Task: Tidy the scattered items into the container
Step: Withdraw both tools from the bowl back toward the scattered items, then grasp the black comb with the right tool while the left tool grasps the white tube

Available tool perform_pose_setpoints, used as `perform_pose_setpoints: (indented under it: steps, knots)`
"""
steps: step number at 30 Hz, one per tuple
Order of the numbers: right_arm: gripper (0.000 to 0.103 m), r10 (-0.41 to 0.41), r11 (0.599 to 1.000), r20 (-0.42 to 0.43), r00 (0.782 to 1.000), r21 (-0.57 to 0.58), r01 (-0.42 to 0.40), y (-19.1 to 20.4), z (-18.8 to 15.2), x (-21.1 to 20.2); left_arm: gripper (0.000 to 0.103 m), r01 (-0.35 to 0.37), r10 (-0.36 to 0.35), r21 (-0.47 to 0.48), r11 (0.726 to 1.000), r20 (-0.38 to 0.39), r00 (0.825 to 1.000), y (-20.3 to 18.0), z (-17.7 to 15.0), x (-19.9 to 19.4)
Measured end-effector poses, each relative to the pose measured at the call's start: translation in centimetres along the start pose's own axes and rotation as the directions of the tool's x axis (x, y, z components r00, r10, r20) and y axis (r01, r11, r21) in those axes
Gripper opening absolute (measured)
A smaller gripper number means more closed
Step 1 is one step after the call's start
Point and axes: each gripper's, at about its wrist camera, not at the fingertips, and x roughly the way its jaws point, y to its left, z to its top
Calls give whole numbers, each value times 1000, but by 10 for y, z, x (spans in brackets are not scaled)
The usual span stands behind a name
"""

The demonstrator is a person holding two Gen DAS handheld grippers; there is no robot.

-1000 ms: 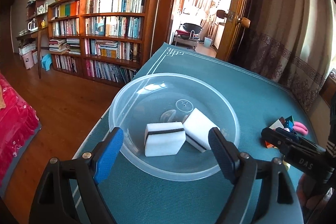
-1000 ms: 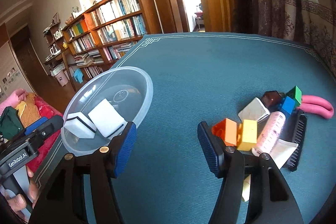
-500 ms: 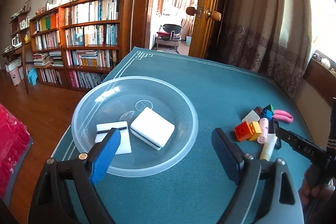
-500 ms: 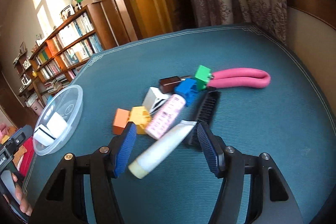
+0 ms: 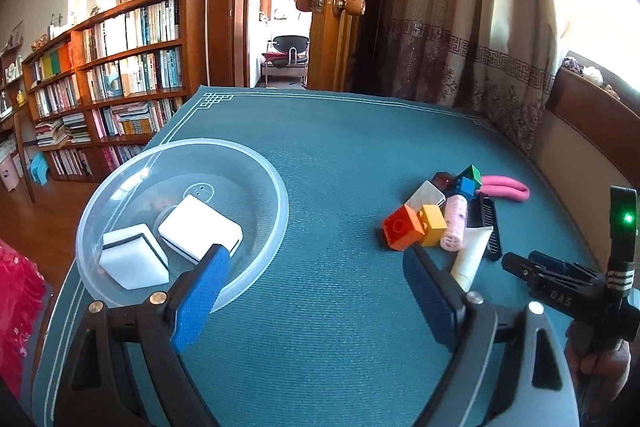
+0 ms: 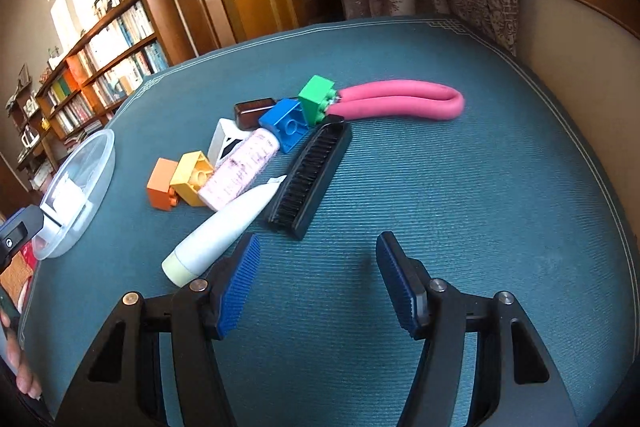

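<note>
- Your left gripper (image 5: 316, 293) sits at the bottom of the left wrist view with its blue pads spread wide and nothing between them, above the teal desk (image 5: 340, 155).
- Your right gripper (image 6: 316, 281) is at the bottom of the right wrist view, its fingers likewise spread apart and empty, over bare desk.
- The clear plastic bowl (image 5: 256, 163) stands at the middle left of the left wrist view, with two white sponges (image 5: 200, 229) lying side by side inside it. Your left gripper's left pad overlaps the bowl's near rim in the frame; whether they touch cannot be told.
- The scattered items lie in a tight cluster at the middle right of that view, well apart from the bowl.
- In the right wrist view the cluster fills the centre: an orange block (image 6: 160, 185) touching a yellow block (image 6: 192, 179), a pink tube (image 6: 240, 169), a white tube (image 6: 222, 233) pointing its cap toward the lower left, and a black brush (image 6: 310, 175) lying bristles up.
- Toward the upper centre sit a blue block (image 6: 286, 123), a green block (image 6: 316, 99), a dark brown block (image 6: 252, 113), a white wedge-shaped piece (image 6: 224, 143) and a pink foam loop (image 6: 400, 101).
- The white tube's cap end is just beside your right gripper's left finger.
</note>
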Motion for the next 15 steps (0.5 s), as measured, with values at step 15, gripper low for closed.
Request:
perform_pose_setpoints:
  steps: [15]
  knots:
    - [64,-103,991,-13,995,-89,101,11,30,44,91,12,-11,8,1000,-32,999,-6,-4,6]
